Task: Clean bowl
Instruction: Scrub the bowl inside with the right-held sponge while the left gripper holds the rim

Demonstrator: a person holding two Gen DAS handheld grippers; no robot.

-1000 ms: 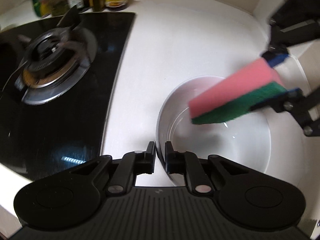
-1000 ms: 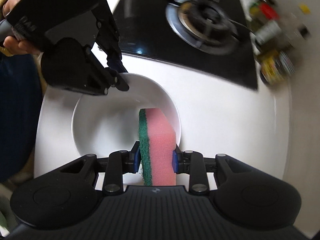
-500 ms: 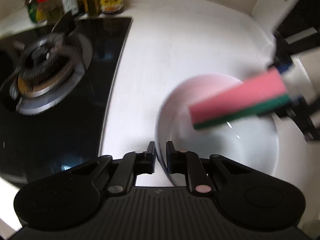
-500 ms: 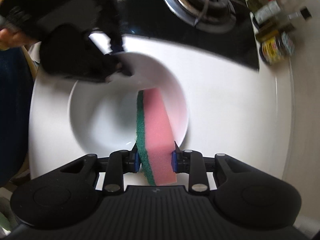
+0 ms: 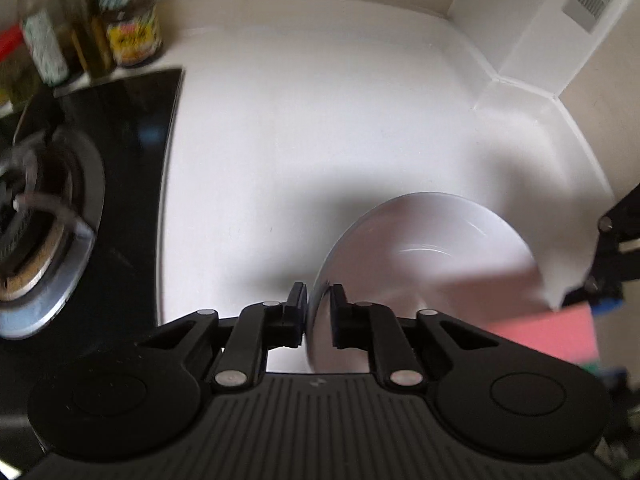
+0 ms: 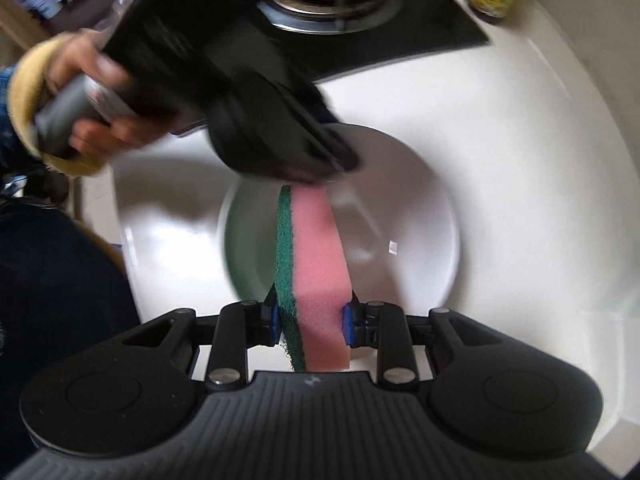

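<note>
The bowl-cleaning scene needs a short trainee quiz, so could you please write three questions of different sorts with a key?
1. True or false: the left gripper clamps the white bowl by its rim.
2. What does the right gripper hold?
3. Which lies beside the bowl on the white counter: A) a sink, B) a gas hob, C) a kettle?

Key: 1 true; 2 a pink-and-green sponge; 3 B.

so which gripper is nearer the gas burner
Left. The left gripper clamps the bowl rim on the gas burner side; the right gripper, holding the sponge, reaches in from the far side.
</note>
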